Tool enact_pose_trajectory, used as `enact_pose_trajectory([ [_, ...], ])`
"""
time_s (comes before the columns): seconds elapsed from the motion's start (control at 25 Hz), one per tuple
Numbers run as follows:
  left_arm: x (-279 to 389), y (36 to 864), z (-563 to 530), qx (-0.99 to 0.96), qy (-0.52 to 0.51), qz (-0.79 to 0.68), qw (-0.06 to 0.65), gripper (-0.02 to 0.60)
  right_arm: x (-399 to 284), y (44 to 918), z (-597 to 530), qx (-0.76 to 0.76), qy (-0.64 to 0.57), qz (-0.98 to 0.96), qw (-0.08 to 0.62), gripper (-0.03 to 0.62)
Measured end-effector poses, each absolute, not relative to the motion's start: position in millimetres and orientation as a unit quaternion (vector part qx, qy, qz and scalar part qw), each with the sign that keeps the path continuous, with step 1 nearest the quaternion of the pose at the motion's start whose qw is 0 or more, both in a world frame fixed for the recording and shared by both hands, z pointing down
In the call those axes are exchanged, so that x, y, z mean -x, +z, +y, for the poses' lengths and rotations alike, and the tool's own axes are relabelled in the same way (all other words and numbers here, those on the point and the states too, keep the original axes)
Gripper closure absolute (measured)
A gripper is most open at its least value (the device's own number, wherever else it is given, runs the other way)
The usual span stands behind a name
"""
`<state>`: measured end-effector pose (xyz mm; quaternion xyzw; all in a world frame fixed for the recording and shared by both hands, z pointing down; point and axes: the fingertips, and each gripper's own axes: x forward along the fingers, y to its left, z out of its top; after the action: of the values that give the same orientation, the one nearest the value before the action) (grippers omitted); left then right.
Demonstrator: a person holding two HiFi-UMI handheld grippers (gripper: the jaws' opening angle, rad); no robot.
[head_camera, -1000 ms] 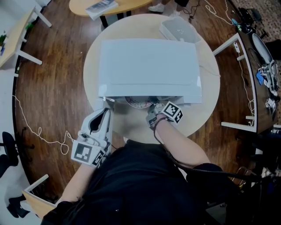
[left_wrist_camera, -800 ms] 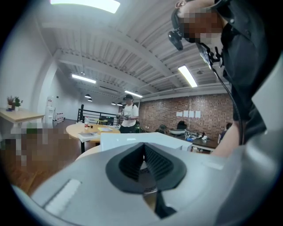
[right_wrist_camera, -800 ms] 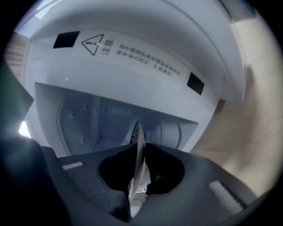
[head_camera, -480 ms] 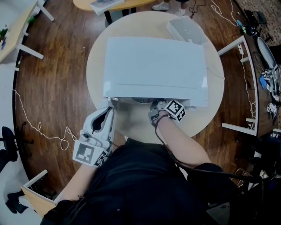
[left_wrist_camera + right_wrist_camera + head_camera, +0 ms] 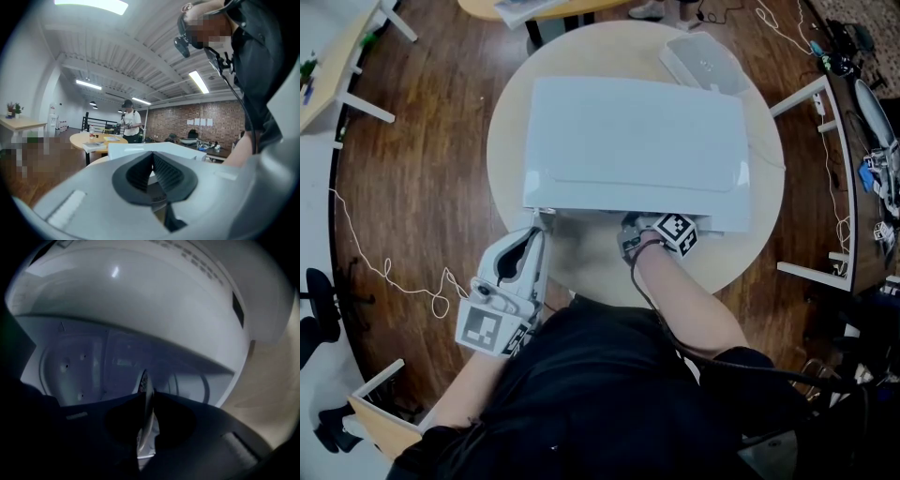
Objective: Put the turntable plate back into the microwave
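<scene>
While the right hand-held gripper (image 5: 146, 401) pinches the thin, pale turntable plate (image 5: 144, 380) edge-on inside the white microwave (image 5: 637, 131) near the counter's (image 5: 581, 272) front edge, the left hand-held gripper (image 5: 152, 161) seems clenched on nothing.

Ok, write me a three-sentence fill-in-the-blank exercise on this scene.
1. The white box-shaped microwave stands on a ___ beige table.
2. The right gripper is ___ on the thin pale turntable plate, held edge-on at the microwave's open front.
3. The left gripper, jaws together, holds ___.

Missing words: round; shut; nothing.
</scene>
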<state>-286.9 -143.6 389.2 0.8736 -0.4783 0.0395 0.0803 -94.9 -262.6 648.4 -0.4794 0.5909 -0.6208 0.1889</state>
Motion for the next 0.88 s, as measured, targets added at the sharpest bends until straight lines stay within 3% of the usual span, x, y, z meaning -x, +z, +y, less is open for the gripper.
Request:
enact_pose_trajectory([
  [0.88,292.6,387.5,-147.3,-0.868,0.04,-0.489,0.082,0.575,98.5,649.0,-290.3,0.527,-0.595,0.562,0.228,0.568],
])
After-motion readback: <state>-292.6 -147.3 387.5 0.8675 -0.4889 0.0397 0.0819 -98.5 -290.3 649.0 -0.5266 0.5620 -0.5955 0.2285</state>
